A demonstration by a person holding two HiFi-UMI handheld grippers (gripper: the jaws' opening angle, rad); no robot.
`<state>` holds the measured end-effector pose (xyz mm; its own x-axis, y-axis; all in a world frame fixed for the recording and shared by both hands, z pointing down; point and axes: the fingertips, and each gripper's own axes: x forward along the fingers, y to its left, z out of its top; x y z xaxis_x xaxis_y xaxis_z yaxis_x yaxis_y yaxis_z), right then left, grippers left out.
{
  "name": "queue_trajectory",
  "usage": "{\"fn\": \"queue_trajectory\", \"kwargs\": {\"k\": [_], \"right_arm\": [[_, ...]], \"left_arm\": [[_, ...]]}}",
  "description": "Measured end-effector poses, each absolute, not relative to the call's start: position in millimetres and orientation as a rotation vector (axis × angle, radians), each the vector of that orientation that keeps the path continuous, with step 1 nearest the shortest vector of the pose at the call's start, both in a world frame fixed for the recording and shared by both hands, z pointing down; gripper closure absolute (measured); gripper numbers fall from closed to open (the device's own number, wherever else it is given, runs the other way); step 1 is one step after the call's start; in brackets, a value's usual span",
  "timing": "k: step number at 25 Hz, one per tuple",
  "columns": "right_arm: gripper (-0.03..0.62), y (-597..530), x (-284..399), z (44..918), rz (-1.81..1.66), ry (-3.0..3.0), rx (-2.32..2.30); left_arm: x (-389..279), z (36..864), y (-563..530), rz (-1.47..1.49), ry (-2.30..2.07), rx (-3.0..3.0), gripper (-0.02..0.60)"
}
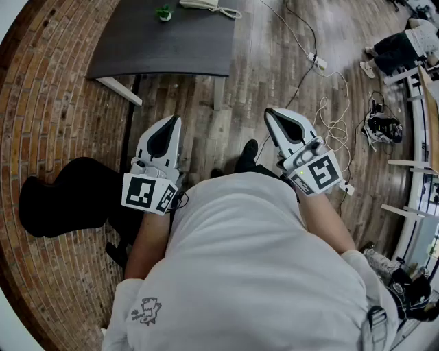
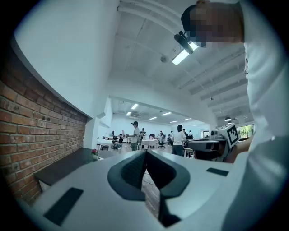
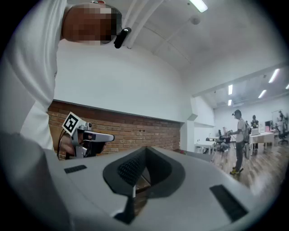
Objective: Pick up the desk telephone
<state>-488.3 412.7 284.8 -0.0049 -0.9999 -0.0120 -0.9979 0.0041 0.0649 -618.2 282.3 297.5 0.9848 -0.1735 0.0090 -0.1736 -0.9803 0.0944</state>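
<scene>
The desk telephone [image 1: 200, 4], pale with a coiled cord, sits at the far edge of a dark table [image 1: 171, 48], cut off by the top of the head view. Both grippers are held level in front of the person's body, well short of the table. My left gripper [image 1: 174, 119] is shut with nothing between its jaws; they meet in a closed seam in the left gripper view [image 2: 145, 154]. My right gripper [image 1: 269, 110] is likewise shut and empty [image 3: 144, 150]. Neither gripper view shows the telephone.
A small potted plant [image 1: 164, 12] stands on the table near the phone. White cables and a power strip [image 1: 317, 62] trail over the wood floor at right. A black bag [image 1: 65, 199] lies on the brick paving at left. People stand in the far room [image 2: 134, 135].
</scene>
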Motion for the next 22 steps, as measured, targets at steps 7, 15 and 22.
{"fn": "queue_trajectory", "kwargs": {"k": [7, 15, 22], "right_arm": [[0.591, 412, -488, 284, -0.087, -2.207, 2.181], [0.591, 406, -478, 288, -0.08, -2.216, 2.163], [0.591, 395, -462, 297, -0.039, -2.229, 2.106]], "left_arm": [[-617, 296, 282, -0.007, -0.256, 3.031, 0.571], [-604, 299, 276, -0.009, -0.25, 3.025, 0.571], [-579, 303, 274, -0.013, -0.208, 2.994, 0.571]]}}
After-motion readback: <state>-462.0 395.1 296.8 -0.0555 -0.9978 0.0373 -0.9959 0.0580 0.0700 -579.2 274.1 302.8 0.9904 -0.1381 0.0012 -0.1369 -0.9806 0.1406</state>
